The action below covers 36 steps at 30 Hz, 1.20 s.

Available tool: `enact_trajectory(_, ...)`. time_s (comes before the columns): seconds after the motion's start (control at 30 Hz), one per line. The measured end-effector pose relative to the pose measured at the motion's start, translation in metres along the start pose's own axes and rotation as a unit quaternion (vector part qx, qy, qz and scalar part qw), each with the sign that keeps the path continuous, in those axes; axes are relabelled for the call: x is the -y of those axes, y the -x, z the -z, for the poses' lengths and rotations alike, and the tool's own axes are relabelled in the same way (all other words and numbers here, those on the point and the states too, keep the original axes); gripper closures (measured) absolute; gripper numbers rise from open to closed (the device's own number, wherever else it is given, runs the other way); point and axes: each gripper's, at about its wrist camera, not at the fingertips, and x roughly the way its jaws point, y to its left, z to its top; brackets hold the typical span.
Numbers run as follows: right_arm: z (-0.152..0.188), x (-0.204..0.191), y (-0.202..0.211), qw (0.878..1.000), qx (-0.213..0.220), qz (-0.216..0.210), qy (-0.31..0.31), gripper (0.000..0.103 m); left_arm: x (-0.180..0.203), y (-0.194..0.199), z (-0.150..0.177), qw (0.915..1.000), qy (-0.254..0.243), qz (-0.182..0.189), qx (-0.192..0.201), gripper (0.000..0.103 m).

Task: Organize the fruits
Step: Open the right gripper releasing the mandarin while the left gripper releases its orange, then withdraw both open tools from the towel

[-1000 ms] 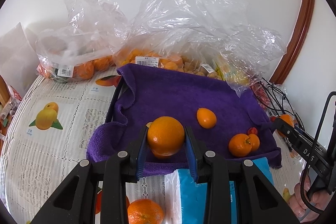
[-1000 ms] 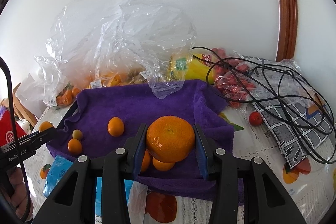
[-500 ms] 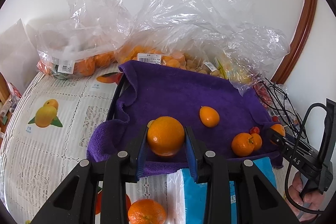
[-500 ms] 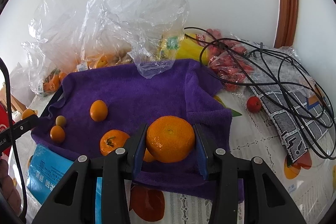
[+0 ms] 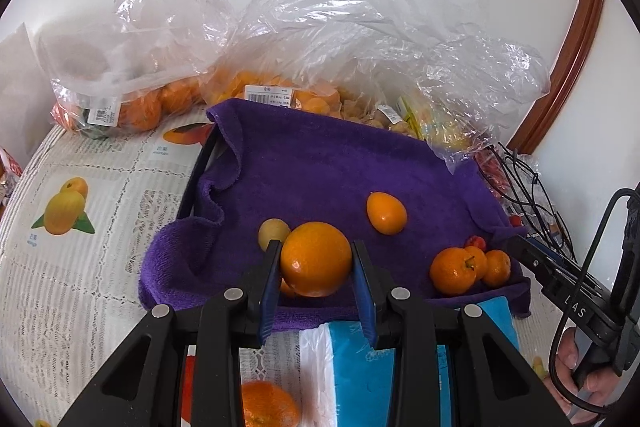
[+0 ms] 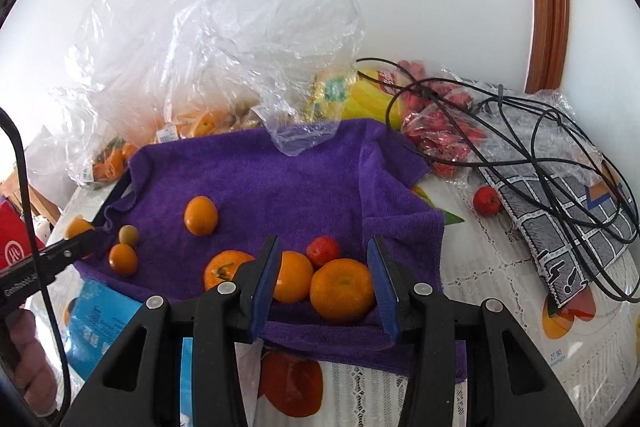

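Observation:
My left gripper [image 5: 316, 261] is shut on a round orange [image 5: 315, 259] and holds it above the near edge of the purple towel [image 5: 320, 163]. My right gripper [image 6: 324, 275] is open over the towel's [image 6: 280, 179] near right part. A mandarin [image 6: 342, 289] lies on the towel between its jaws, next to two other oranges [image 6: 294, 277] and a small red fruit [image 6: 323, 251]. A kumquat [image 6: 201, 215] and smaller fruits [image 6: 123, 259] lie further left. That cluster [image 5: 454, 271] also shows at the right in the left wrist view.
Clear plastic bags of oranges [image 5: 132, 107] and other fruit [image 6: 208, 67] stand behind the towel by the wall. Black cables [image 6: 520, 131] and a grey patterned pouch [image 6: 560, 223] lie right, with a loose red fruit [image 6: 486, 201]. A blue tissue pack [image 5: 360, 367] and an orange [image 5: 268, 405] lie near me.
My right gripper lowered its mandarin onto the towel beside the other oranges and opened. My left gripper kept its orange and moved slightly forward over the towel.

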Motion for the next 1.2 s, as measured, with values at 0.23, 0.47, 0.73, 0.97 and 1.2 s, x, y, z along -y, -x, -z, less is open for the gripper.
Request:
enact_trajectory(0.23,0.001,-0.008,0.005,1.0,0.007,0.008,0.015,0.059,0.012,-0.02,0.003,0.9995,-0.019,-0.002,-0.024,0.071)
enact_trajectory(0.47,0.001,-0.012,0.015,1.0,0.02,0.004,0.022,0.058,0.011,-0.017,0.004,0.9997,-0.017,0.003,-0.015,0.071)
enact_trajectory(0.73,0.003,-0.019,0.022,0.999,0.024,-0.008,0.025,0.058,0.006,0.009,0.001,0.9998,-0.009,-0.015,0.007,0.056)
enact_trajectory(0.97,0.031,-0.032,0.054,0.999,0.014,-0.006,0.035,0.058,-0.023,0.043,0.019,0.9987,-0.002,-0.05,0.012,0.049)
enact_trajectory(1.2,0.064,-0.05,0.089,0.999,0.002,-0.017,0.033,0.053,-0.064,0.067,0.044,0.9968,0.038,-0.071,-0.001,0.049)
